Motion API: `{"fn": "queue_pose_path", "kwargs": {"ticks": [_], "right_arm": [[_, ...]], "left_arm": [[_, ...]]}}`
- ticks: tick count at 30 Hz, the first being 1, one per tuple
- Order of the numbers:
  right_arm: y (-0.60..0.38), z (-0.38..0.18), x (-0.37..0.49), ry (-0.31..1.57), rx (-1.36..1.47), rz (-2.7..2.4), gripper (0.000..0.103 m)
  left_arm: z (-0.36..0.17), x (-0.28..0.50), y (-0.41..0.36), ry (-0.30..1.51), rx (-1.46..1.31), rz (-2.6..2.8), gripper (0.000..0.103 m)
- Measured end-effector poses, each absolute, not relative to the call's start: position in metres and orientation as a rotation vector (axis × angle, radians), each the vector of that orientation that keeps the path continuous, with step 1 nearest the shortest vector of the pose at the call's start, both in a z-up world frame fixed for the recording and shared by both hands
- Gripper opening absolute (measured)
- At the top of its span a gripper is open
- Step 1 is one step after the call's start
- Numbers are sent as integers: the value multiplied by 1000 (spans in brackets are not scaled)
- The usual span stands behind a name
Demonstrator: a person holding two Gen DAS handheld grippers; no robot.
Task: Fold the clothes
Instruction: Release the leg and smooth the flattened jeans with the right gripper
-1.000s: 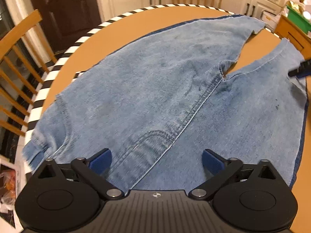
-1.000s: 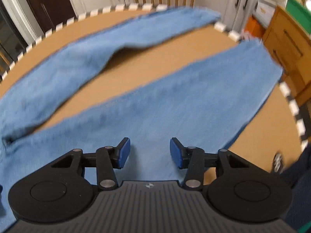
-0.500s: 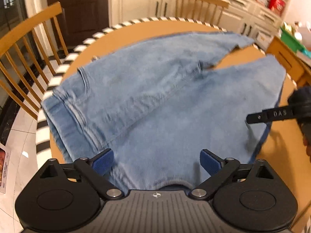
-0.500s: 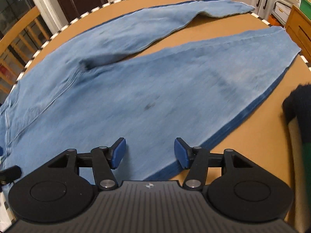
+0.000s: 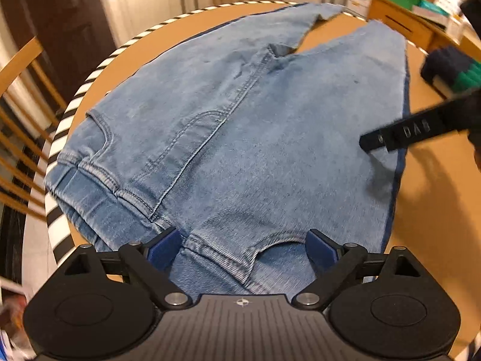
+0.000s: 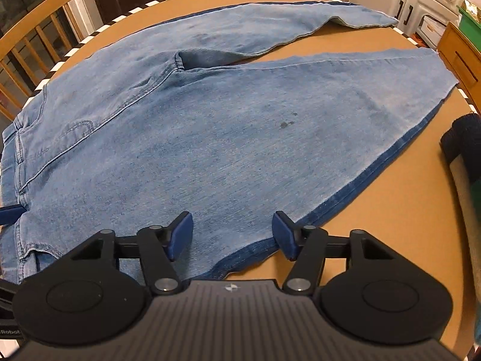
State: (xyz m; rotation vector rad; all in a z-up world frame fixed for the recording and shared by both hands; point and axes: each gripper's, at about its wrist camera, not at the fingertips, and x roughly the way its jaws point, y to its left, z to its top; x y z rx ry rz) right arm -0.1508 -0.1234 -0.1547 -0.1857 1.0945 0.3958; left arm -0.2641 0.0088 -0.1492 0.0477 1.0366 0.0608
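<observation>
Left hand-held gripper wide | right hand-held gripper opening | jeans unheld

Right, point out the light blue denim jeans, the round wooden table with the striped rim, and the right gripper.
light blue denim jeans [image 6: 228,138]: right wrist view, near leg.
round wooden table [image 6: 399,198]: right wrist view, bare top beside the jeans.
right gripper [image 6: 231,236]: right wrist view, between its blue pads, opening.

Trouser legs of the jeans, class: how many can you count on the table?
2. The far leg runs along the table's back edge; the near leg angles toward the right edge. They split apart at the crotch. None hidden.
</observation>
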Motion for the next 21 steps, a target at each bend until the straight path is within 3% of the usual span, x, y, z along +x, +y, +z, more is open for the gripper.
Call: {"fn": "queue_pose_path", "kwargs": {"ticks": [5, 17, 21], "right_arm": [[-107, -156, -158, 1109, -206, 426, 73], [-68, -158, -195, 1100, -266, 504, 74], [-71, -160, -195, 1092, -284, 521, 79]], "left_arm": [[-150, -269, 25, 1021, 62, 32, 93], [-146, -275, 62, 1035, 102, -37, 92], [-139, -280, 57, 1046, 102, -46, 91]]}}
